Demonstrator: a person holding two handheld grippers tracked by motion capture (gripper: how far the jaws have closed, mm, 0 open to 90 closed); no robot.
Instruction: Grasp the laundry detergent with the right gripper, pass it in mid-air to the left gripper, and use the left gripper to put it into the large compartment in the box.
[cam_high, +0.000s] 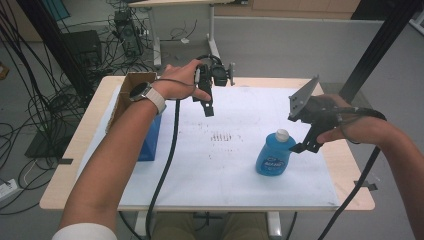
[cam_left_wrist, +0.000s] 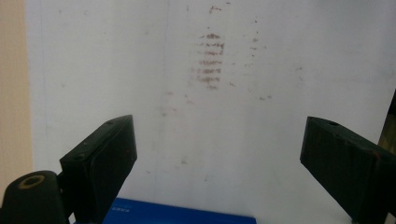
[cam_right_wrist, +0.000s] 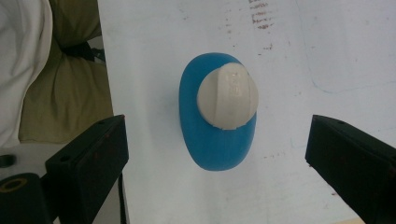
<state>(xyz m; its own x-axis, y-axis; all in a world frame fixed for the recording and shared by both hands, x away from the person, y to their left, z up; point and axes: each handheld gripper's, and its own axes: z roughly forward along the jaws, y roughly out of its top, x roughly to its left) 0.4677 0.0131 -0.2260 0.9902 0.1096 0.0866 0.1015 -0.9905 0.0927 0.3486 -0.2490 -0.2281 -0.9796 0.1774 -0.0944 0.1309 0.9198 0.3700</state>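
A blue bottle (cam_high: 272, 159) with a white cap (cam_right_wrist: 227, 95) is seen upright on the white sheet (cam_high: 225, 165), right of centre. The right gripper (cam_high: 306, 145) is held just above and beside it, jaws spread wide, nothing gripped. The left gripper (cam_high: 207, 107) is held over the far left, jaws likewise apart and empty, near a blue box (cam_high: 150, 140).

One blue bottle (cam_high: 274, 155) with white cap, one blue box (cam_high: 150, 137), one cardboard box (cam_high: 131, 87), two claws.
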